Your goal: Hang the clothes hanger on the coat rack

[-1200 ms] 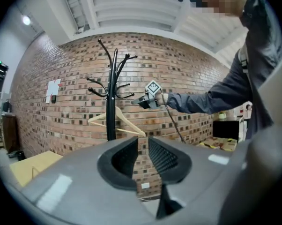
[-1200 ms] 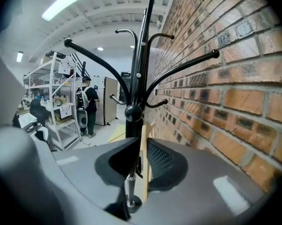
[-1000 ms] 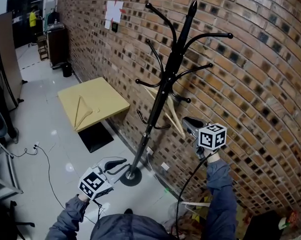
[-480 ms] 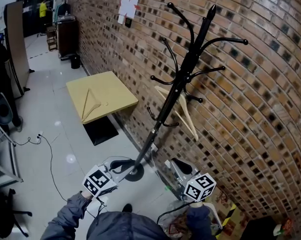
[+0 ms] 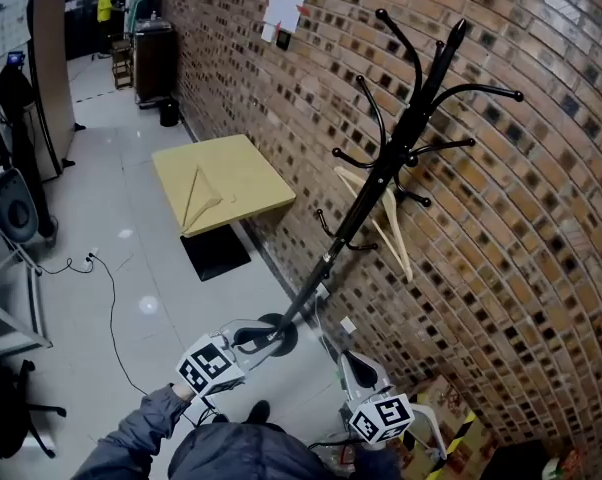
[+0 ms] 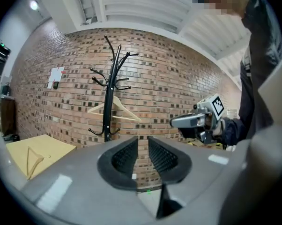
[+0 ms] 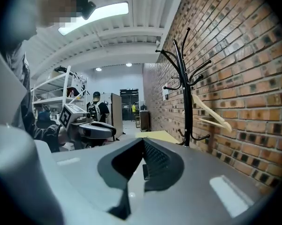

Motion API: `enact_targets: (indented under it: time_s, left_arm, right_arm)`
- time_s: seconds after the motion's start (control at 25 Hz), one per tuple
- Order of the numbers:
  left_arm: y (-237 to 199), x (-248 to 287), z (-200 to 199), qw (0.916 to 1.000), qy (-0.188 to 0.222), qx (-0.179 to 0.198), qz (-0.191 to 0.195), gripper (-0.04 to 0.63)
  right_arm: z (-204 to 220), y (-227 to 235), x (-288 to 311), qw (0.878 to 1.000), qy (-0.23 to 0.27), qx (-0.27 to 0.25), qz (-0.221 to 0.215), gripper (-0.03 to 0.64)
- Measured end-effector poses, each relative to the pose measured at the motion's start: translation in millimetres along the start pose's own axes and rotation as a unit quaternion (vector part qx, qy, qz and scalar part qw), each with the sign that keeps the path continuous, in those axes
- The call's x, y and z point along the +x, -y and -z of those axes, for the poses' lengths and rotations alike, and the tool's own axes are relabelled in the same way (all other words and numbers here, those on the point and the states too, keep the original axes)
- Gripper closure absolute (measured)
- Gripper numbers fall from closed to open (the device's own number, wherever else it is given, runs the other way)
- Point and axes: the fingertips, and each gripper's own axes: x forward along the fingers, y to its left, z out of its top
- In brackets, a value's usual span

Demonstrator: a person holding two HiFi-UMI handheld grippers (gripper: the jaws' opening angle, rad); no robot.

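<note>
**brickwall_bob:** Heads up, both your grippers are empty right now. The left gripper has its jaws a little apart with only air between them. The right gripper has just been closing and its jaws now meet on nothing. One pale wooden clothes hanger already hangs from a side arm of the black metal coat rack, ahead of and above both grippers.

**hookline:** Yep, and you've got a second pale wooden hanger lying flat on the square yellow table, ahead and off to the left of your left gripper, well apart from it. If that's your next one, I'd guess it's light and rigid with no flex. It's smooth wood though, so it could slip or swing in a loose pinch. I'd take it at the neck just under the hook, or on a shoulder arm near the middle, so the hook stays free for the rack. It's lying flat, so getting a jaw under it looks fiddly.
</note>
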Motion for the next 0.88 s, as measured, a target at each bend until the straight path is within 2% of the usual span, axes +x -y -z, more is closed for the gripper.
enact_targets:
  time_s: [0.32, 0.6, 0.88]
  left_arm:
    - [7, -21, 9, 0.9999, -0.003, -0.009, 0.006, 0.523]
    - [0, -44, 14, 0.9999, 0.0, -0.012, -0.007, 0.523]
    - [-6, -62, 15, 0.9995, 0.005, -0.023, -0.023, 0.523]
  right_arm:
    - [10, -32, 7, 1.0, -0.011, 0.01, -0.003, 0.611]
    - [7, -52, 21, 1.0, -0.018, -0.022, -0.005, 0.611]
    - [8, -61, 33, 0.999, -0.029, -0.018, -0.014, 0.611]
